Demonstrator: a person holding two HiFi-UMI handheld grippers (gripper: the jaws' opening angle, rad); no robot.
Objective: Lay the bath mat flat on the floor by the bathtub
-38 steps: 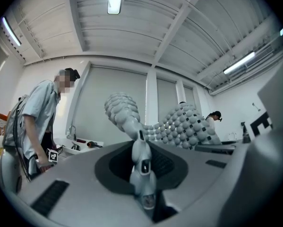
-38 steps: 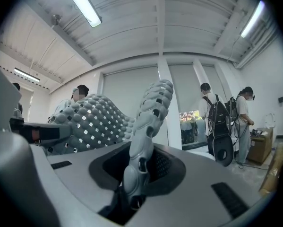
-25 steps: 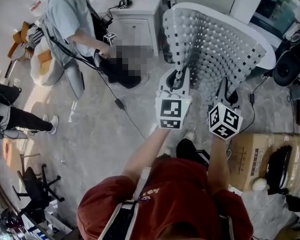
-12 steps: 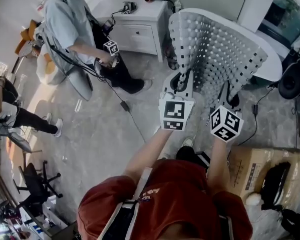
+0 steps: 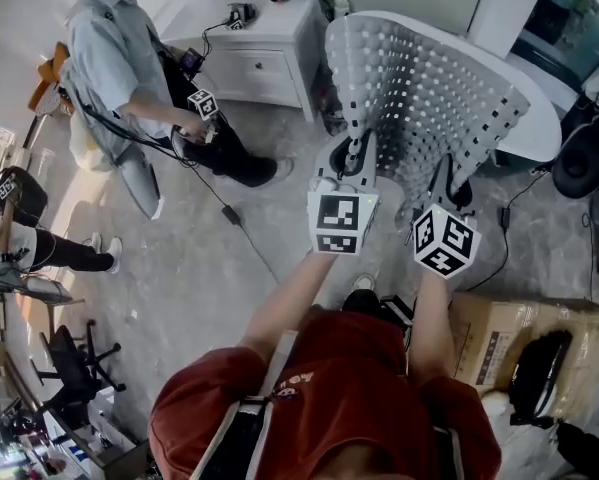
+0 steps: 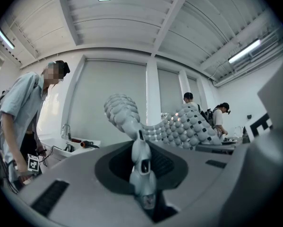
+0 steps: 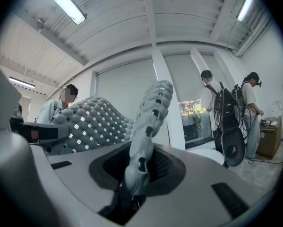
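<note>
Bath mat (image 5: 429, 88), grey and perforated, is held up above the floor (image 5: 209, 268); left tool (image 5: 353, 156) and right tool (image 5: 447, 180) each clamp its near edge.

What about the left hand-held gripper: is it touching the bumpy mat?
Touching. The left gripper view shows the left hand-held gripper pinching the edge of the bath mat.

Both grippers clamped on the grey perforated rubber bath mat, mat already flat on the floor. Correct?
Not flat: the head view shows the grey perforated rubber bath mat held up off the floor. The left gripper and right gripper are both clamped on it.
</note>
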